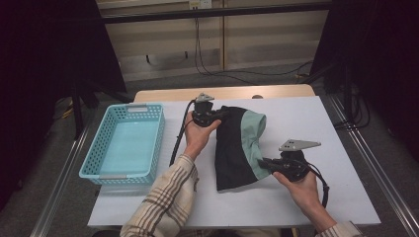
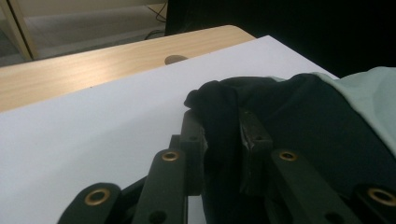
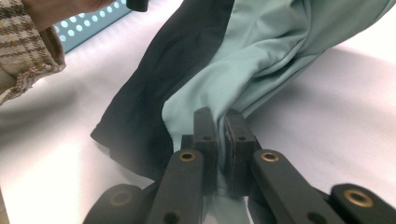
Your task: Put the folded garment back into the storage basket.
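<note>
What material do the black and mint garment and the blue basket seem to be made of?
Garment: probably thin, smooth synthetic knit; it drapes in soft folds with a slight sheen. Basket: likely moulded plastic, with evenly perforated walls and a glossy uniform blue surface.

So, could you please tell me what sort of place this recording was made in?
Probably a lab or workshop data-recording station, not a home: a white table inside a metal rail frame, loose cables across the bare floor, and dark curtains on both sides.
</note>
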`<state>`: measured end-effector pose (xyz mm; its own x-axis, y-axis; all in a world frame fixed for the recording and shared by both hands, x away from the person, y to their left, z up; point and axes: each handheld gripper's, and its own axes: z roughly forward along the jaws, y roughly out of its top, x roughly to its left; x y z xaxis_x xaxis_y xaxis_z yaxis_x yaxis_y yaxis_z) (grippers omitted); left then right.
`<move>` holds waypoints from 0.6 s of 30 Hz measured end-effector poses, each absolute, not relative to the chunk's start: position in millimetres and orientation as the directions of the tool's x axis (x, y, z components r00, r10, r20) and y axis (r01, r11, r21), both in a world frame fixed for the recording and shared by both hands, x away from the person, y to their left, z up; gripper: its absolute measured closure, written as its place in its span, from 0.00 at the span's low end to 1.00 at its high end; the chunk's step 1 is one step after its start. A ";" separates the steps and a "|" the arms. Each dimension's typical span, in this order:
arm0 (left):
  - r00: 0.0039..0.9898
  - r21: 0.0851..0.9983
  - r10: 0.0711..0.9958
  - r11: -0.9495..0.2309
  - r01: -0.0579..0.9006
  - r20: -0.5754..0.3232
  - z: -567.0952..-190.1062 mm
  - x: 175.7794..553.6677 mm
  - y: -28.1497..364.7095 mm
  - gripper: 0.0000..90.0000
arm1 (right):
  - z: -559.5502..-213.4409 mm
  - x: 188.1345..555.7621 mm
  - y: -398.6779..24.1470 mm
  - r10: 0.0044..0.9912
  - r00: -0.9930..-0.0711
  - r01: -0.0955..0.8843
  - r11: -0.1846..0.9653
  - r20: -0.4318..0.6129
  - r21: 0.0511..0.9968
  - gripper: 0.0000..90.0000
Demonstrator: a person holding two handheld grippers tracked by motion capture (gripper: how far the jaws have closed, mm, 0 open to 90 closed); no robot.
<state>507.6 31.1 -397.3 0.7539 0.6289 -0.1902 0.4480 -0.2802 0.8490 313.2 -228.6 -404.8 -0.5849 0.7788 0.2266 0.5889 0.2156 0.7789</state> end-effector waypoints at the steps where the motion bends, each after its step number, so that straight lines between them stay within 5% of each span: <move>1: 0.748 0.855 0.634 -0.261 0.447 -0.198 -395.9 506.8 31.3 0.84 | -403.8 313.4 -228.3 0.775 -0.593 0.578 0.219 0.219 0.786 0.95; 18: 0.735 0.873 0.646 -0.221 0.435 -0.203 -376.1 501.8 43.1 0.84 | -386.6 309.5 -216.2 0.762 -0.609 0.550 0.207 0.220 0.809 0.95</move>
